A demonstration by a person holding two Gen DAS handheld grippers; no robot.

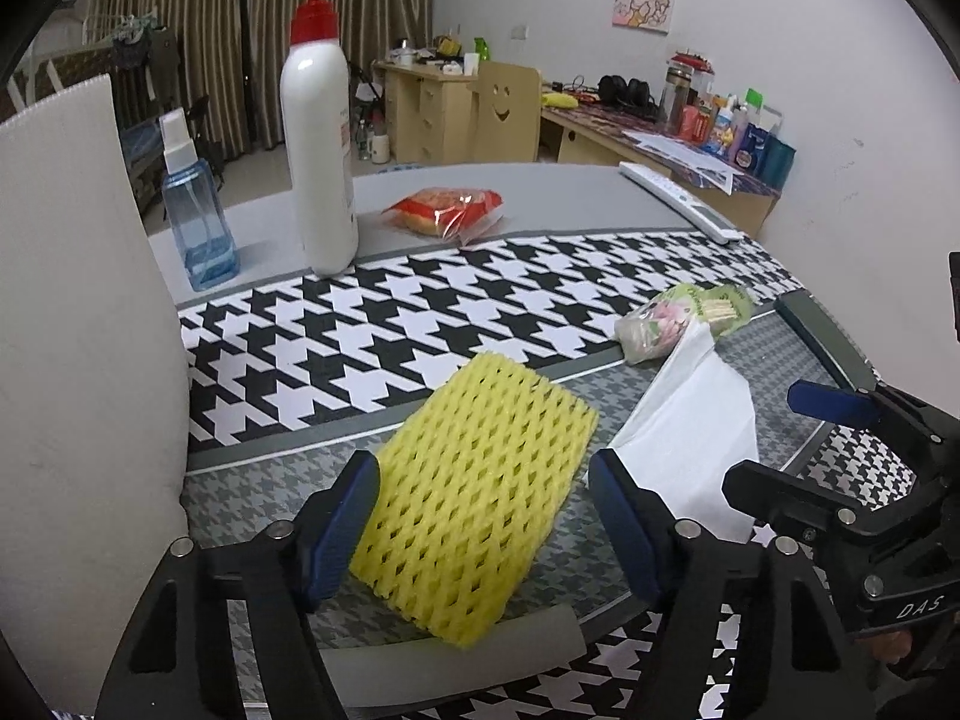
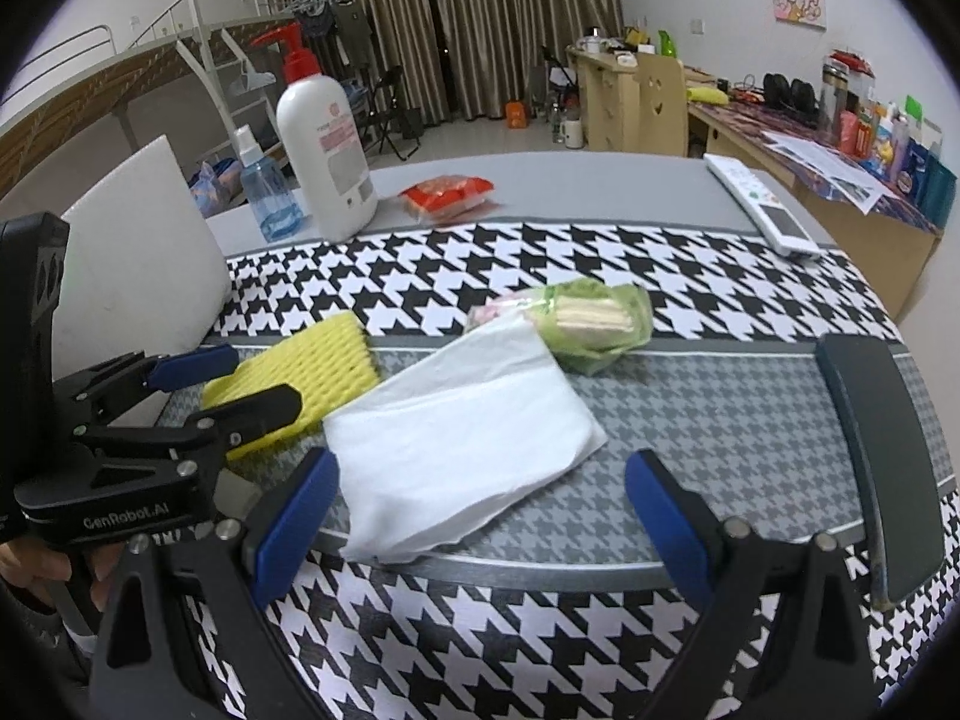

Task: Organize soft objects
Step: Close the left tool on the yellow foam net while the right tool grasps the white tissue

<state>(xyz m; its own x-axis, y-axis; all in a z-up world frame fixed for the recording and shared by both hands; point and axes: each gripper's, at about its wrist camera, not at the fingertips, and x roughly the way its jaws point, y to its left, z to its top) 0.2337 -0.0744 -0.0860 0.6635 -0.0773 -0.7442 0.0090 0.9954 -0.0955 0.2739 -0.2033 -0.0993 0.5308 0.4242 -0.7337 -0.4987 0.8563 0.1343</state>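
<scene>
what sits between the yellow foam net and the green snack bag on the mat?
The white tissue lies between the yellow foam net and the green snack bag, its far corner overlapping the bag. The right wrist view shows this clearest.

Yellow foam net, white tissue, black-and-white houndstooth mat, red-capped white pump bottle.
</scene>
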